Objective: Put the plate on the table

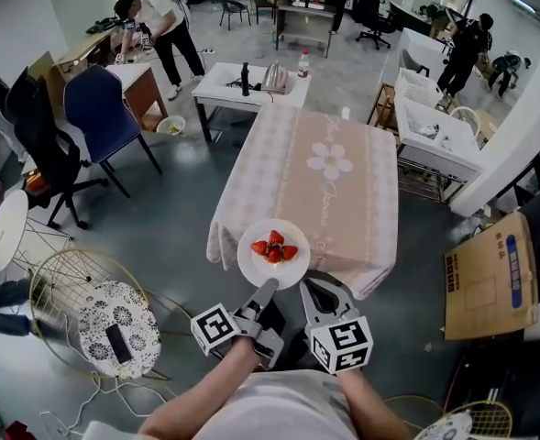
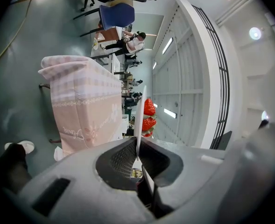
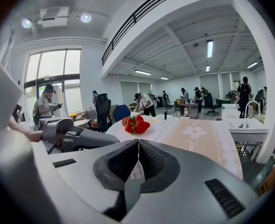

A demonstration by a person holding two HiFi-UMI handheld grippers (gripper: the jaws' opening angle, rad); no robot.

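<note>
A white plate (image 1: 271, 262) carrying red strawberries (image 1: 274, 248) hangs in the air just over the near edge of the table (image 1: 334, 191), which wears a pink flowered cloth. My left gripper (image 1: 267, 287) is shut on the plate's near rim. In the left gripper view the plate (image 2: 140, 113) shows edge-on between the pressed jaws, strawberries (image 2: 149, 109) to its right. My right gripper (image 1: 313, 291) hovers just right of the plate, shut and holding nothing. In the right gripper view the plate (image 3: 149, 129) floats ahead, the left gripper (image 3: 74, 136) beside it and the table (image 3: 200, 134) beyond.
A cardboard box (image 1: 490, 278) stands on the floor at the right. A round patterned stool (image 1: 115, 328) and wire frame are at the lower left. A blue chair (image 1: 100, 108), a black chair (image 1: 45, 149), white tables (image 1: 251, 85) and people lie farther back.
</note>
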